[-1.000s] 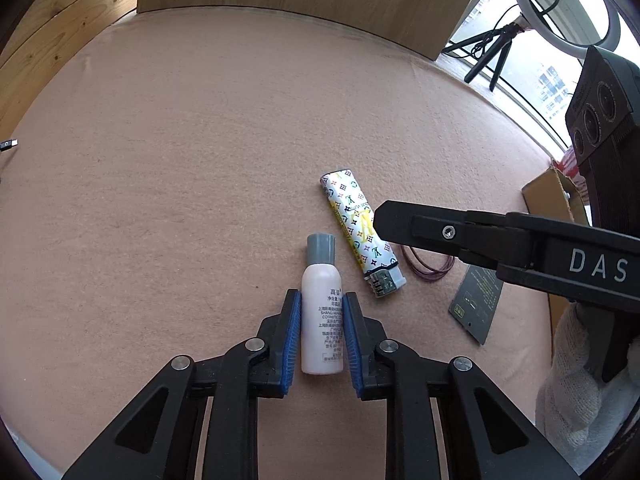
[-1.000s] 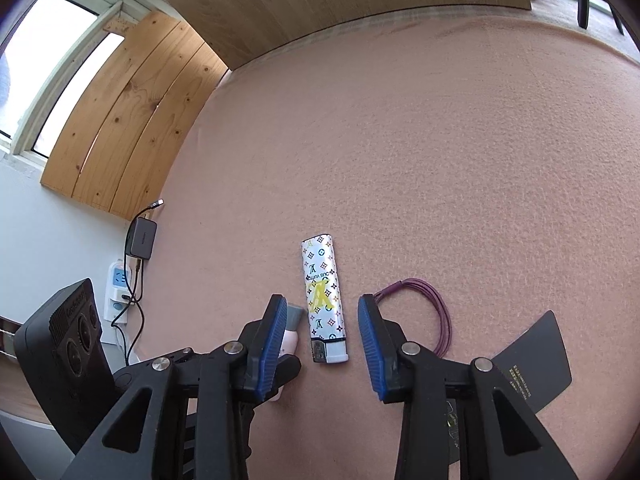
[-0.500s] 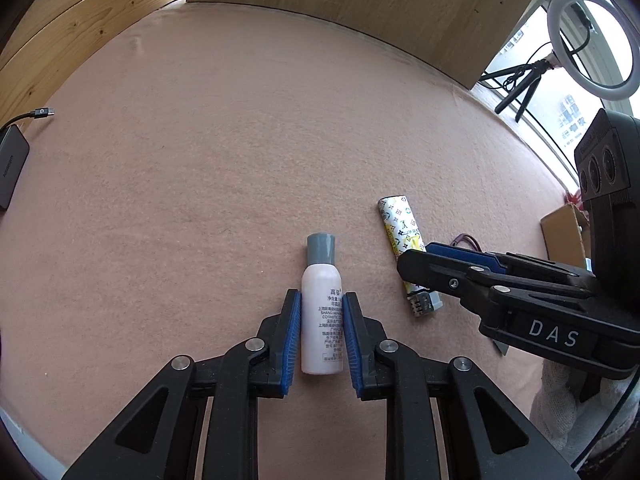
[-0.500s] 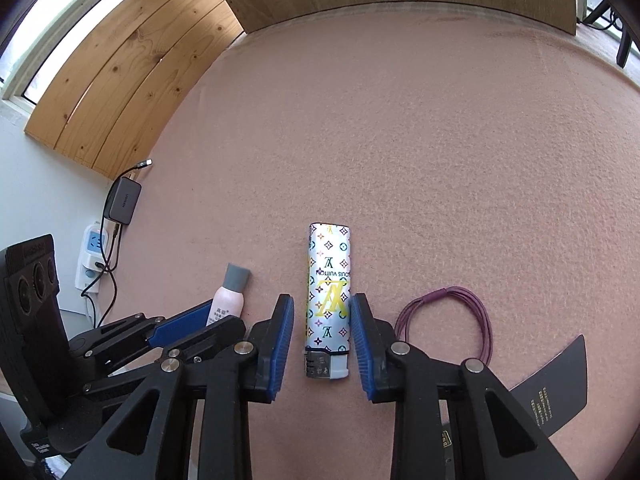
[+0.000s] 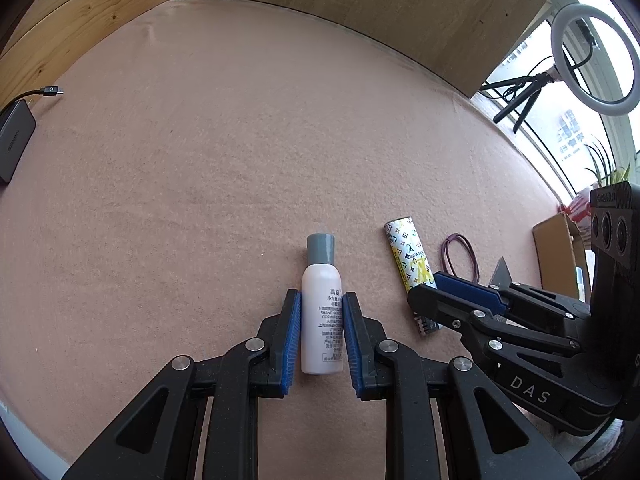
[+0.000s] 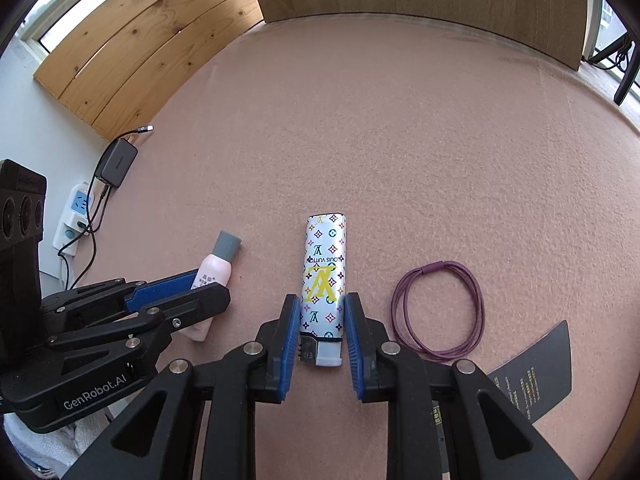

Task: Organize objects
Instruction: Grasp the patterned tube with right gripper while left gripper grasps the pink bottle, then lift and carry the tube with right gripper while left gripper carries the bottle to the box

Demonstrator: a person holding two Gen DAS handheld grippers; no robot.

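Pink felt tabletop (image 6: 400,140): left gripper (image 5: 321,336) clamped on the lying white bottle (image 5: 322,312); right gripper (image 6: 321,336), jaws closing, pads meeting the patterned lighter (image 6: 323,280) beside it. Risks: the round bottle may roll out on lifting. The lighter, pinched near its valve end, may pivot; the two grippers sit close enough to collide.

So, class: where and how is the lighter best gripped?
Grip the lighter across its long flat sides near the lower body, coming from above along its length. It lies flat on the cloth; the right gripper is closing there now.
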